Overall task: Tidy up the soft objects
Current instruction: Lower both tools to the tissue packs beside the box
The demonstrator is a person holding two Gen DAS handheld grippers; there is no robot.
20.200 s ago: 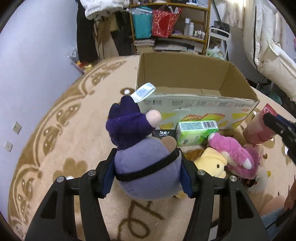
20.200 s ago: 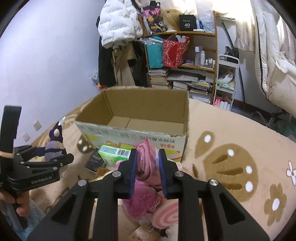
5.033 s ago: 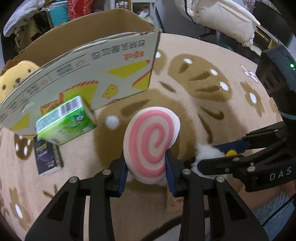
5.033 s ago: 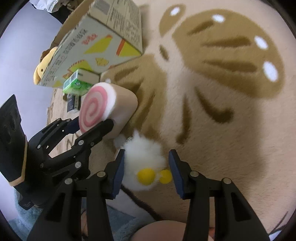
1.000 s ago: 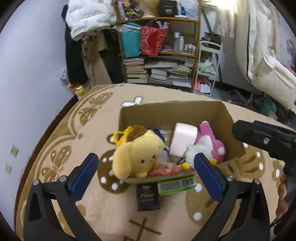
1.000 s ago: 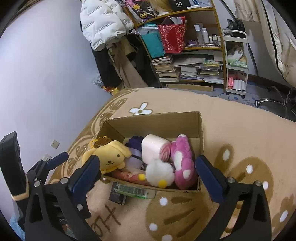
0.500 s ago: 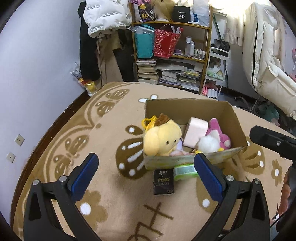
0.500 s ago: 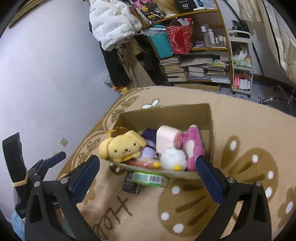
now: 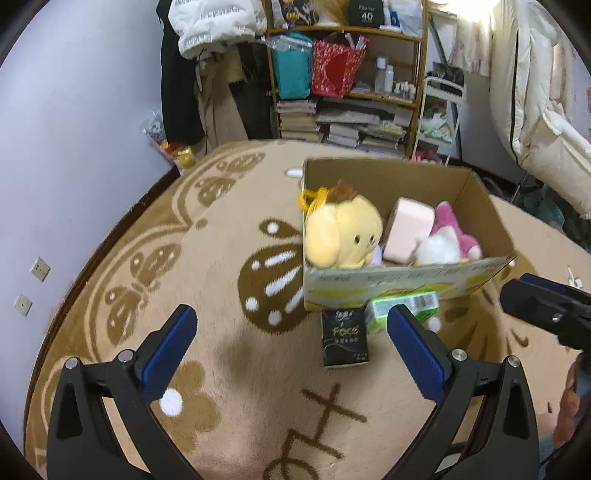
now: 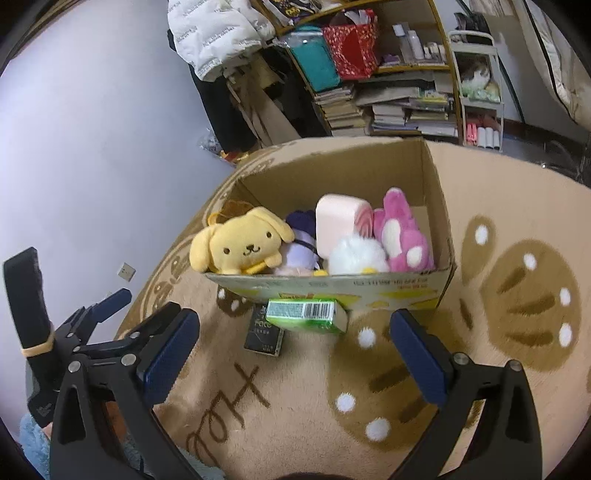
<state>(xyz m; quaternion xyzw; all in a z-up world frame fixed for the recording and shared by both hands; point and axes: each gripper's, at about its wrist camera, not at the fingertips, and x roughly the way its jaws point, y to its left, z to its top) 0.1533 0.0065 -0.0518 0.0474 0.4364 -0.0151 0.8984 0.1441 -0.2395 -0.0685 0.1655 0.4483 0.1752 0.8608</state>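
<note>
An open cardboard box (image 9: 399, 284) (image 10: 436, 177) stands on the rug. In it lie a yellow dog plush (image 9: 341, 232) (image 10: 240, 242), a purple plush (image 10: 299, 245), a pink swirl cushion (image 9: 408, 229) (image 10: 340, 218), a white fluffy plush (image 9: 436, 249) (image 10: 356, 254) and a pink plush (image 9: 452, 225) (image 10: 400, 232). My left gripper (image 9: 291, 343) is open and empty, above the rug short of the box. My right gripper (image 10: 295, 343) is open and empty, also short of the box. Each gripper shows at the edge of the other's view.
A green tissue pack (image 9: 404, 308) (image 10: 304, 310) and a black tissue pack (image 9: 343, 338) (image 10: 264, 332) lie against the box's near wall. A cluttered shelf (image 9: 347, 74) and hanging coats (image 10: 218, 33) stand behind the box. The wall (image 9: 55, 147) is at the left.
Both grippers have dropped lower and drawn nearer the box front, still open and empty. The box and plush toys have not moved.
</note>
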